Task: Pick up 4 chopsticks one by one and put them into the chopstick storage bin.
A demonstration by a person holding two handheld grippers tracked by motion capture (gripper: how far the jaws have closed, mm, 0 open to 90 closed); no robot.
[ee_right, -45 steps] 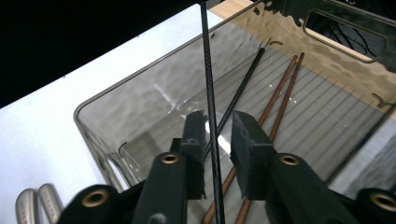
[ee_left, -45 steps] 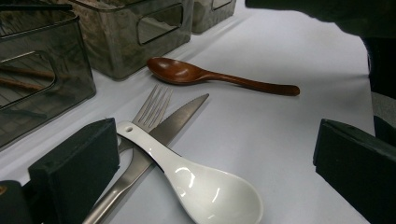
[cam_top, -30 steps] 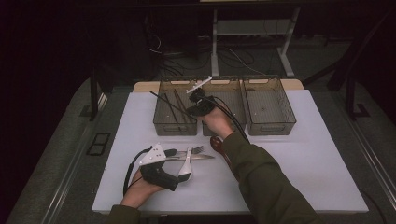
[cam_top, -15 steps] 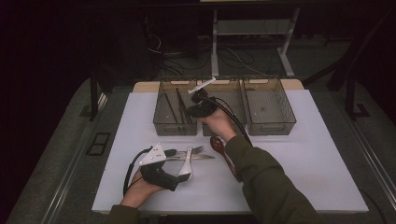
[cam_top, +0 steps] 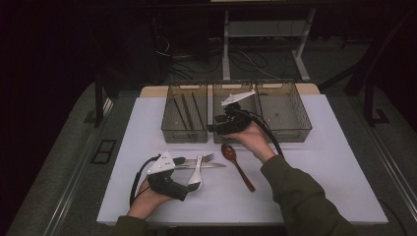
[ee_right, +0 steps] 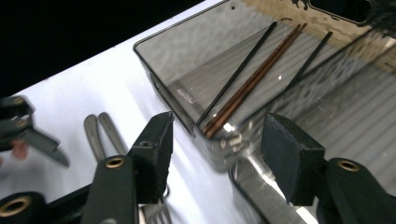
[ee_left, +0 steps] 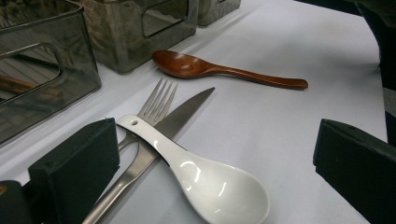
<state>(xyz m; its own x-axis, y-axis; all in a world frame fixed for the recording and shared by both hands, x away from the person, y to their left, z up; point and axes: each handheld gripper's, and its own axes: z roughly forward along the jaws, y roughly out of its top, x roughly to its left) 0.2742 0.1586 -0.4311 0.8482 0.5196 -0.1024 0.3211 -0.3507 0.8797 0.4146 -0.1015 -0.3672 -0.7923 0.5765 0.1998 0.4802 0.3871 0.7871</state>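
Held over the near edge of the middle bin point(cam_top: 235, 133), the right gripper point(cam_top: 219, 127) is seen with its jaws apart; they have just been opening, and nothing lies between them. In the right gripper view, the gap between the jaws is crossed only by the near walls of the left bin point(ee_right: 196, 46) and the middle bin.

Three grey see-through bins are set side by side at the far side of the white table point(cam_top: 324, 167). Brown chopsticks point(ee_right: 254, 79) and black chopsticks point(ee_right: 238, 70) are lying slanted in the left bin. The right bin point(cam_top: 285, 110) is placed just beside the middle one.

Nearer the person, the left gripper point(cam_top: 183, 189) is rested on the table with its jaws wide apart, clamped on nothing. Between those jaws a white ceramic spoon point(ee_left: 205, 179) is laid bowl-up, with its handle across a steel knife point(ee_left: 182, 116) and a steel fork point(ee_left: 156, 100). A brown wooden spoon point(ee_left: 224, 70) is lying apart from them on the table, just in front of the middle bin, its bowl toward the bins.
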